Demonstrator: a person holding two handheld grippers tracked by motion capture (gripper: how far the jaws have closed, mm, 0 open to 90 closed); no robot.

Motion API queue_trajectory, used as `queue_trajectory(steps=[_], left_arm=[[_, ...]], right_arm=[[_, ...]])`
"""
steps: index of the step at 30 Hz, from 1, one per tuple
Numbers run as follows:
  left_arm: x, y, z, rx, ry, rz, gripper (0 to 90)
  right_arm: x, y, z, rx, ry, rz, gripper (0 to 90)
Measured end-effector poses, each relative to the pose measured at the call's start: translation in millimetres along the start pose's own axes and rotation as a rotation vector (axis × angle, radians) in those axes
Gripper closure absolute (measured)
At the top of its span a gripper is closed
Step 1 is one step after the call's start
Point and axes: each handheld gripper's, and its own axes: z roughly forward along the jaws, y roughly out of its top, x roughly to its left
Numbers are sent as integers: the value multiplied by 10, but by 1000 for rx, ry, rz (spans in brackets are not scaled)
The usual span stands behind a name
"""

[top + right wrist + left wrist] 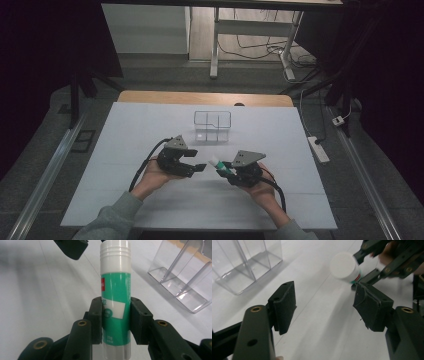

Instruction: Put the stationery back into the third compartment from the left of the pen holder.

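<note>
Left tongs [200,167]: held in the person's left hand [155,176] above the white worktop [125,150], pointing toward the right tongs. In the left gripper view the two black pads [284,306] stand well apart with nothing between them; bare worktop shows in the gap. The white cap end of the glue stick [344,265] lies ahead of them, near the right-hand pad and not touching it.

Glue stick [218,163]: located between the two hands, near the middle of the worktop and in front of the clear organiser. In the right gripper view its green-and-white labelled body [115,305] runs lengthwise up out of the grip, with the white ribbed cap farthest from the camera.

Right tongs [226,169]: held in the person's right hand [262,190], clamped on the lower body of the glue stick, one pad on each side.

Clear organiser [212,126]: a transparent, divided acrylic box standing on the worktop beyond both tongs, apart from them.
</note>
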Motion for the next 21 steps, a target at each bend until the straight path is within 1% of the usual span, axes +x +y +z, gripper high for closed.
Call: queue_trajectory(steps=[4,6,10,13,15,17,19,21], left_arm=[[-28,13,39,-33,-19,-19,337],[-31,18,64,-44,-38,-30,340],[-45,26,114,-58,-56,-38,364],[-52,29,138,-69,-72,-42,413],[-46,27,153,-74,-100,-50,451],[-48,26,162,-74,-122,-48,516],[-60,29,166,-77,-123,-43,553],[-50,30,158,-91,-155,-58,592]], right_arm=[[18,2,21,-24,10,24,646],[31,5,27,-41,12,33,647],[62,15,38,-58,14,31,647],[83,18,55,-65,29,29,646],[96,23,58,-64,29,23,647],[105,22,69,-68,28,22,646],[105,16,80,-62,31,21,646],[109,8,93,-53,34,10,645]])
